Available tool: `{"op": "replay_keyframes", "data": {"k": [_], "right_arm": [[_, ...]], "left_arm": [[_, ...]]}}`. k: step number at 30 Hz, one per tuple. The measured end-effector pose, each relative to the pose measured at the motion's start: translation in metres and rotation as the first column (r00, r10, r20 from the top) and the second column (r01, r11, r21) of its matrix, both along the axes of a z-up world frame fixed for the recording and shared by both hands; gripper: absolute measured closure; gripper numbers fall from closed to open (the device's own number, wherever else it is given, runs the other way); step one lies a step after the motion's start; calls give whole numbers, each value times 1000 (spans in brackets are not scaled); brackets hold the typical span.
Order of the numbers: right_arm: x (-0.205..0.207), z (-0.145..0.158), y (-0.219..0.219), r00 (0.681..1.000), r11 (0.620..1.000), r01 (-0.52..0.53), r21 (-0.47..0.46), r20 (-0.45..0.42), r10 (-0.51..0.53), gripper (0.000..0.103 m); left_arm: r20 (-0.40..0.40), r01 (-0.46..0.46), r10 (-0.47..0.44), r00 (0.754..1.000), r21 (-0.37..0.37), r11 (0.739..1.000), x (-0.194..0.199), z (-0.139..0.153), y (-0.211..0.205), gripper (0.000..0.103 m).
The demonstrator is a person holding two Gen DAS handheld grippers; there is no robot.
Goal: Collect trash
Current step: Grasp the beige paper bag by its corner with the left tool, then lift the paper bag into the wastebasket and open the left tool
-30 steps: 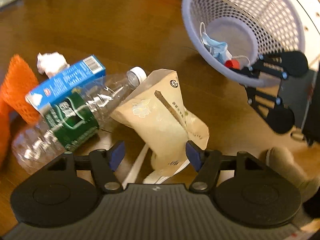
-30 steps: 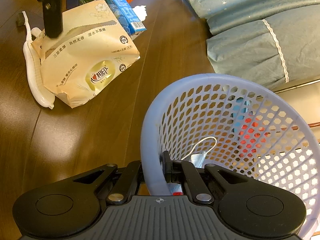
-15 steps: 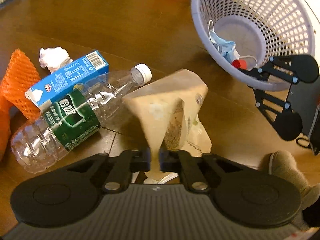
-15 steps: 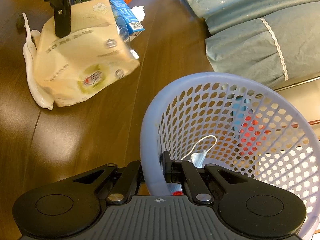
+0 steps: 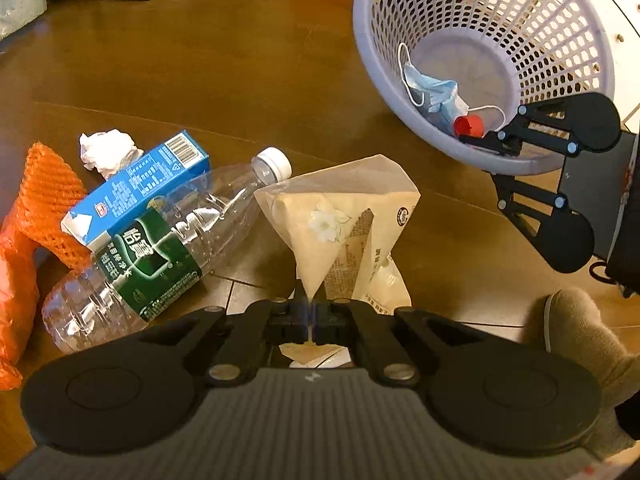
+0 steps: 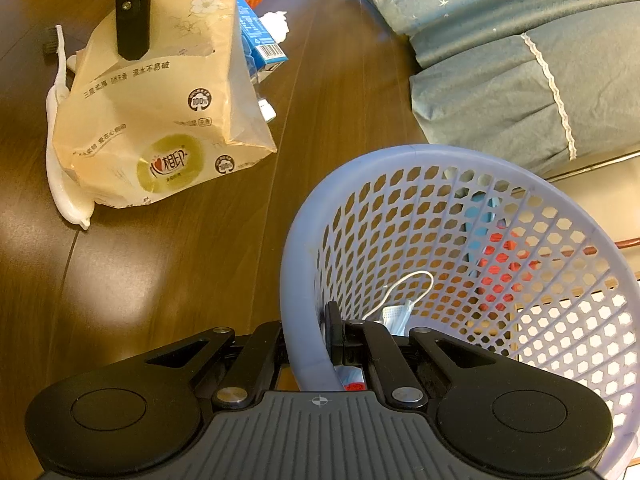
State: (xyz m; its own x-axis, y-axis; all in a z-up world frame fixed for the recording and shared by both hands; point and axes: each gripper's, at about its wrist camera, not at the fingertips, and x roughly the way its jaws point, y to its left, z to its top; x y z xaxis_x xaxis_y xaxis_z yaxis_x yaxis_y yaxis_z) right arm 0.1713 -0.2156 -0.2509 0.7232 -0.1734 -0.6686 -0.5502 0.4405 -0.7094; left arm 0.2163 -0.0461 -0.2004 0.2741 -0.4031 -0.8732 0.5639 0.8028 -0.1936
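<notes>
A beige plastic tissue wrapper (image 5: 340, 216) hangs pinched in my left gripper (image 5: 310, 312), which is shut on its edge; in the right wrist view the same wrapper (image 6: 160, 120) is lifted at its top by the left gripper (image 6: 132, 46). My right gripper (image 6: 312, 356) is shut on the rim of the lilac mesh basket (image 6: 304, 280), tilted toward the trash. Inside the basket (image 5: 376, 64) lie a blue face mask (image 5: 432, 88) and a red cap (image 5: 468, 126). A clear bottle (image 5: 160, 248), blue carton (image 5: 140, 188), tissue ball (image 5: 106, 150) and orange net (image 5: 44, 200) lie on the floor.
A white toothbrush-like piece (image 6: 60, 152) lies under the wrapper. Teal bedding (image 6: 520, 60) hangs at the back right. A slipper-clad foot (image 5: 580, 328) stands at the right on the wooden floor (image 5: 200, 72).
My left gripper went from open around the wrapper to shut on it and has lifted its top edge. The basket held by the right gripper stays tilted in place.
</notes>
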Motion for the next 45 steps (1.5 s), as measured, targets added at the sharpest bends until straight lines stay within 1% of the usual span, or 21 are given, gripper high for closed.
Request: {"op": "replay_keyframes", "data": {"k": [8, 13, 16, 21, 24, 28, 33, 34, 35, 36, 37, 41, 45], "right_arm": [[0, 0, 0, 1000, 1000, 0, 0, 0, 0, 103], [0, 0, 0, 1000, 1000, 1, 1, 0, -1, 103], [0, 0, 0, 1000, 1000, 0, -1, -1, 0, 103], [0, 0, 0, 1000, 1000, -1, -2, -2, 1, 103], [0, 0, 1, 1000, 1000, -2, -3, -3, 2, 103], [0, 1, 1, 1000, 1000, 0, 1, -5, 0, 103], [-1, 2, 1, 1000, 1000, 1, 8, -2, -1, 103], [-1, 2, 1, 1000, 1000, 2, 9, -2, -2, 103], [-1, 2, 1, 1000, 1000, 2, 10, -1, -2, 103], [-1, 2, 1, 1000, 1000, 3, 11, -1, -3, 103], [-1, 3, 0, 1000, 1000, 4, 13, -1, -4, 103], [-4, 2, 2, 1000, 1000, 6, 17, 2, -6, 103], [-2, 4, -2, 1000, 1000, 9, 21, 4, -9, 103]], "left_arm": [[15, -13, 13, 1000, -4, 1000, 5, 6, 1, 103], [28, -16, 16, 999, -19, 1000, 10, 15, 0, 103], [54, -14, 16, 998, -34, 999, 17, 27, -2, 103], [107, -10, 19, 994, -86, 996, 34, 60, -7, 103], [131, 17, -2, 991, -117, 993, 43, 79, -19, 103], [162, 71, -46, 986, -154, 986, 51, 100, -45, 103], [176, 145, -113, 978, -183, 972, 53, 105, -86, 103], [177, 158, -125, 976, -188, 969, 54, 105, -95, 101], [182, 165, -131, 975, -188, 968, 53, 103, -102, 92], [186, 174, -138, 973, -196, 965, 53, 102, -108, 79], [190, 182, -143, 971, -212, 960, 53, 102, -111, 76], [214, 180, -134, 968, -209, 961, 50, 101, -104, 75], [219, 153, -116, 969, -161, 975, 47, 95, -74, 75]]}}
